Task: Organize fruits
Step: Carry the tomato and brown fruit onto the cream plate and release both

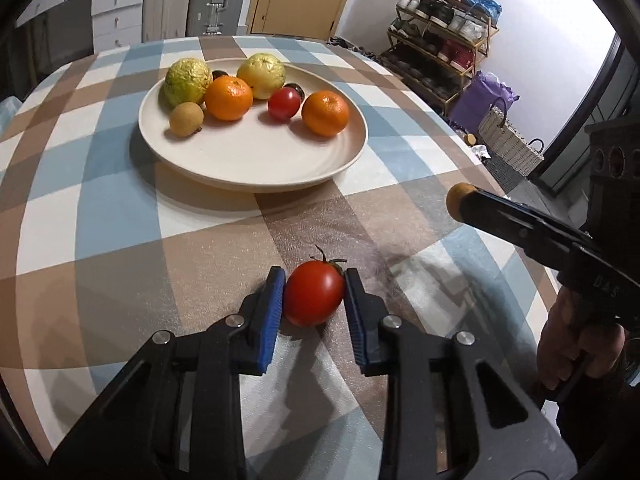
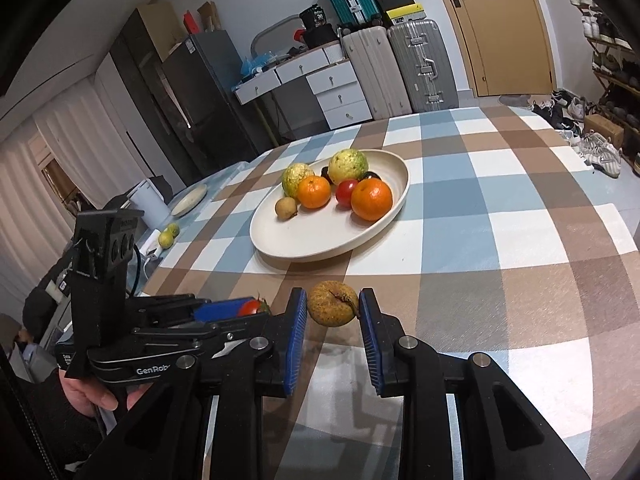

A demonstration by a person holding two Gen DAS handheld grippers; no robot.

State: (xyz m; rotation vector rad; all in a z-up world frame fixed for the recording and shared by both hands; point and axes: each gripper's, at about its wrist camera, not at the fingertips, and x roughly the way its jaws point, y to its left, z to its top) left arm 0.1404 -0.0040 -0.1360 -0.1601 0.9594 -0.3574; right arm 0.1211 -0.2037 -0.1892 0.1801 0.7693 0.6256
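Red tomato (image 1: 314, 294) gripped by left gripper (image 1: 314, 300); right gripper (image 2: 333, 320) clamps brown fruit (image 2: 332, 303); plate (image 1: 256, 168) ahead unobstructed.

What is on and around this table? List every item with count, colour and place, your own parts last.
plate: one, cream, middle of the table.
guavas: two, yellow-green, far side of the plate.
oranges: two, orange, on the plate.
small tomato: one, red, on the plate between the oranges.
brown round fruit: one, tan, near-left on the plate.
dark fruits: two, nearly black, half hidden behind the others.
tablecloth: one, blue, brown and white check.
tomato: one, red, between the left fingers.
rough brown fruit: one, tan, between the right fingers.
shoe rack: one, gold frame, by the wall.
suitcases: several, grey and teal, near the door.
left hand-held gripper: black, blue pads.
right hand-held gripper: black, blue pads.
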